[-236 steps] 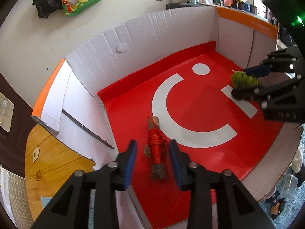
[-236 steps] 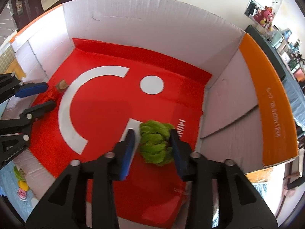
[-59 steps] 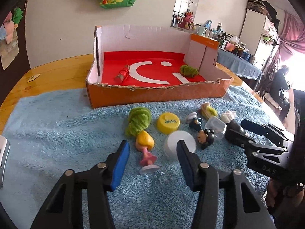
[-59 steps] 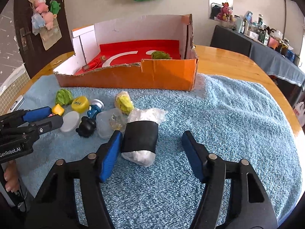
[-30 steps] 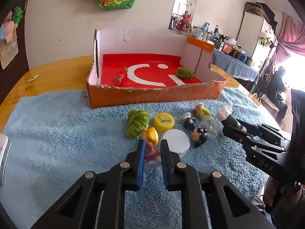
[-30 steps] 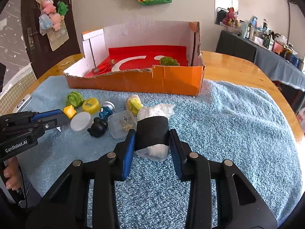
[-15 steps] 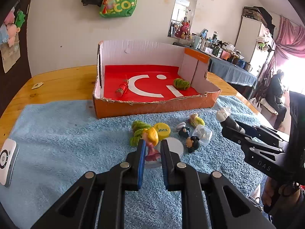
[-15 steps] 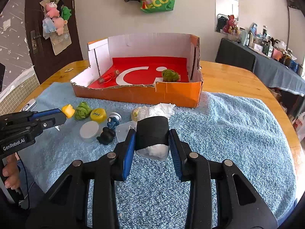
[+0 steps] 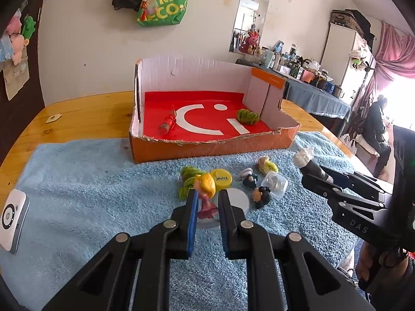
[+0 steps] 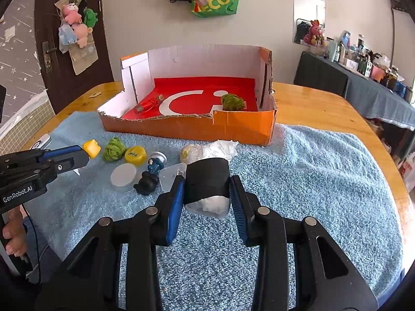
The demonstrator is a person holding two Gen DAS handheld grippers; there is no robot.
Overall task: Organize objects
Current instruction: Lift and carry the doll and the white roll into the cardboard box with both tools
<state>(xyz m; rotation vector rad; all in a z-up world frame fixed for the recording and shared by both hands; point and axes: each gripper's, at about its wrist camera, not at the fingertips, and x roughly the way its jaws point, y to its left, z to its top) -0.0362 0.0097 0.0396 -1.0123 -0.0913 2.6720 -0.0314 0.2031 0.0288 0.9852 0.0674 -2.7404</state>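
Note:
My left gripper (image 9: 206,199) is shut on a small doll with yellow hair and a pink dress (image 9: 205,191), held above the blue towel (image 9: 90,181). My right gripper (image 10: 206,184) is shut on a white plastic bundle wrapped in black tape (image 10: 207,181), also lifted; it also shows at the right of the left wrist view (image 9: 307,162). The open cardboard box with a red floor (image 9: 212,143) stands behind, holding a red thread spool (image 9: 170,123) and a green yarn ball (image 9: 247,115).
On the towel lie a green yarn piece (image 10: 113,149), a yellow cap (image 10: 135,154), a white lid (image 10: 123,174), a blue figure (image 10: 154,165), a black figure (image 10: 147,180), a clear container (image 9: 275,182) and a yellow-green toy (image 9: 265,164). A white device (image 9: 11,213) lies at the left towel edge.
Both grippers closed on their objects about a second ago and have since lifted them up off the towel; the box now sits lower and farther in both views.

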